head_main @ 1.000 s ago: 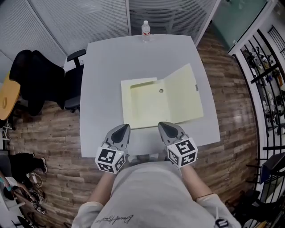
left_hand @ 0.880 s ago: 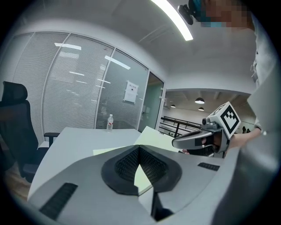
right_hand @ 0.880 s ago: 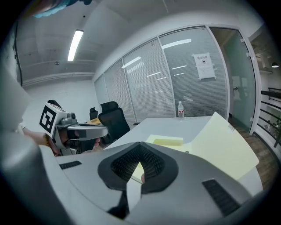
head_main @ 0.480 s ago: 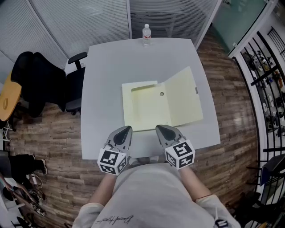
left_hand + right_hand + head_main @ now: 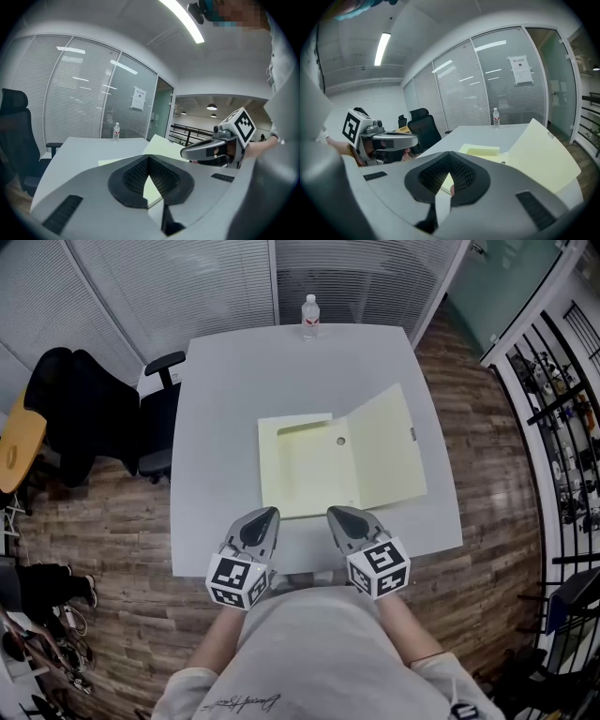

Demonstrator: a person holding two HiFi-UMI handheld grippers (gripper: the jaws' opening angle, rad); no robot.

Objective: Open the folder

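**One folder lying open, two empty grippers closed at the table's near edge**

A single pale yellow folder [image 5: 314, 472] lies on the grey table [image 5: 225, 381], a little nearer the person than the table's middle. It is open. Its base rests flat, and its one cover [image 5: 386, 457] stands tilted up and out toward the right of the head view, hinged along the base's right side. One narrow inner flap [image 5: 295, 424] runs along the base's far edge. One small round mark [image 5: 339, 441] shows on the inside near the hinge, and one small dark clasp [image 5: 412, 434] sits on the cover's outer edge.

There are two grippers, one in each hand, side by side just past the table's near edge. Both point toward the folder and stop short of it. The left gripper [image 5: 266, 514] has its two jaws together at the tips, with nothing between them. Only the folder's near edge shows through the gap lower down in the left gripper view. The right gripper [image 5: 335, 513] is likewise closed and empty in its own view. Each carries one marker cube, two in all: the left cube [image 5: 232, 579] and the right cube [image 5: 379, 568].

One clear water bottle [image 5: 309, 315] with a red label stands upright at the table's far edge, well apart from the folder. One black office chair [image 5: 112, 418] stands just beside the table's left side. The floor [image 5: 469, 399] is wood plank.
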